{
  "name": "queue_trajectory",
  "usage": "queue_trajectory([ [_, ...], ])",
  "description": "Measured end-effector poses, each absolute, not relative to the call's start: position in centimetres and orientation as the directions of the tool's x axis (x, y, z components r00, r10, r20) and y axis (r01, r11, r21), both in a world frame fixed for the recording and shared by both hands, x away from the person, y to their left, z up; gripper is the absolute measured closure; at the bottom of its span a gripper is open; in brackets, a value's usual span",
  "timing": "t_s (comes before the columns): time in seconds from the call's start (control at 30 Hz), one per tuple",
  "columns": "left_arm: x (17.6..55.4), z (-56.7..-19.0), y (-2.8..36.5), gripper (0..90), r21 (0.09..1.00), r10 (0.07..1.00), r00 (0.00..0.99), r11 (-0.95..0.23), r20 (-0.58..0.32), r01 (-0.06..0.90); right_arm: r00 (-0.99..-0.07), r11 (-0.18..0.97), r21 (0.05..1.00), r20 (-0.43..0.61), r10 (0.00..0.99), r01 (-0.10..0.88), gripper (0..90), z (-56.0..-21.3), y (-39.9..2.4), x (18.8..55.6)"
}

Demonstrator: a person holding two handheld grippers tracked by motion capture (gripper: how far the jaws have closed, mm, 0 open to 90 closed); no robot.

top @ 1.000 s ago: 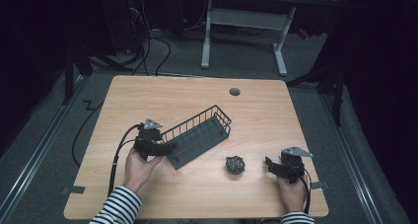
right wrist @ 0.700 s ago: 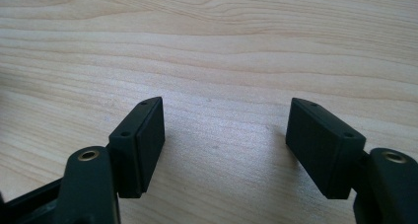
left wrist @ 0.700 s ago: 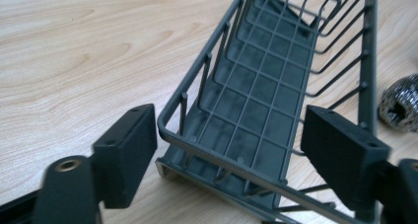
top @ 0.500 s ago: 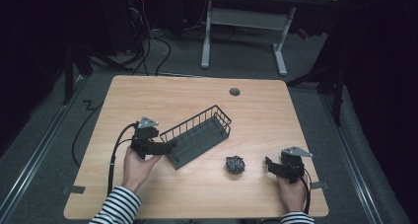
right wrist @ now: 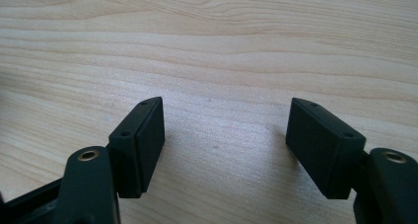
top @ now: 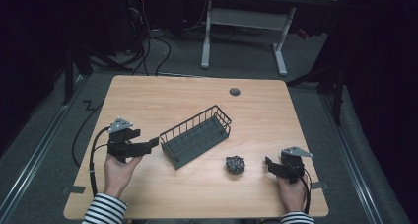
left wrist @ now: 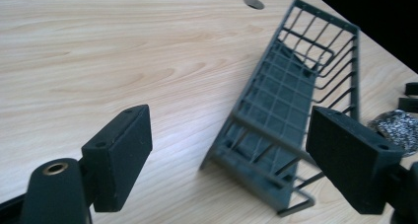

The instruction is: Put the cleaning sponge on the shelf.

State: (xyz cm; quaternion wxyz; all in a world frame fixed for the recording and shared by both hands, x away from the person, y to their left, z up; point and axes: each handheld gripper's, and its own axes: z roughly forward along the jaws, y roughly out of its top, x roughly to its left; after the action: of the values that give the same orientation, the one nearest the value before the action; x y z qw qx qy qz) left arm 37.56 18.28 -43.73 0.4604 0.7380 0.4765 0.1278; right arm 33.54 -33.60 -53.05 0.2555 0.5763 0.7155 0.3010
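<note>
On the wooden table (top: 148, 95) a dark wire basket (top: 196, 136) lies near the middle, set at a slant, with its far end toward the right and its near end toward the left. The left gripper (top: 148, 146) sits just left of that near end, held in a hand with a striped sleeve (top: 104, 210), and points at the basket. Its jaws have just been opening and now stand spread wide; from the left gripper view the basket's end (left wrist: 291, 110) lies ahead of the pads, with nothing between them, so the basket looks free of the grip. A small dark, glittery ball (top: 235, 164), possibly a scouring pad, rests on the table just right of the basket's near end. The right gripper (top: 268, 165) is held at the near right part of the table, well apart from the basket and near the ball. Its jaws are spread over bare wood (right wrist: 222, 135), empty.
</note>
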Motion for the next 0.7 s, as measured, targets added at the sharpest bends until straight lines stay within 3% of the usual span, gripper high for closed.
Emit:
queue_trajectory([
  [0.33,36.8,-46.6,21.0,18.5,0.776,0.863,0.437,-0.087,-0.254,0.624,-0.205,0.155,0.725,-0.019,0.979,0.671,31.3,-53.0,-33.6,33.5],
  [0.7,36.6,-50.8,21.9,18.8,0.739,0.911,0.361,-0.103,-0.198,0.665,-0.205,0.155,0.725,-0.019,0.979,0.671,31.2,-53.0,-33.6,33.5],
])
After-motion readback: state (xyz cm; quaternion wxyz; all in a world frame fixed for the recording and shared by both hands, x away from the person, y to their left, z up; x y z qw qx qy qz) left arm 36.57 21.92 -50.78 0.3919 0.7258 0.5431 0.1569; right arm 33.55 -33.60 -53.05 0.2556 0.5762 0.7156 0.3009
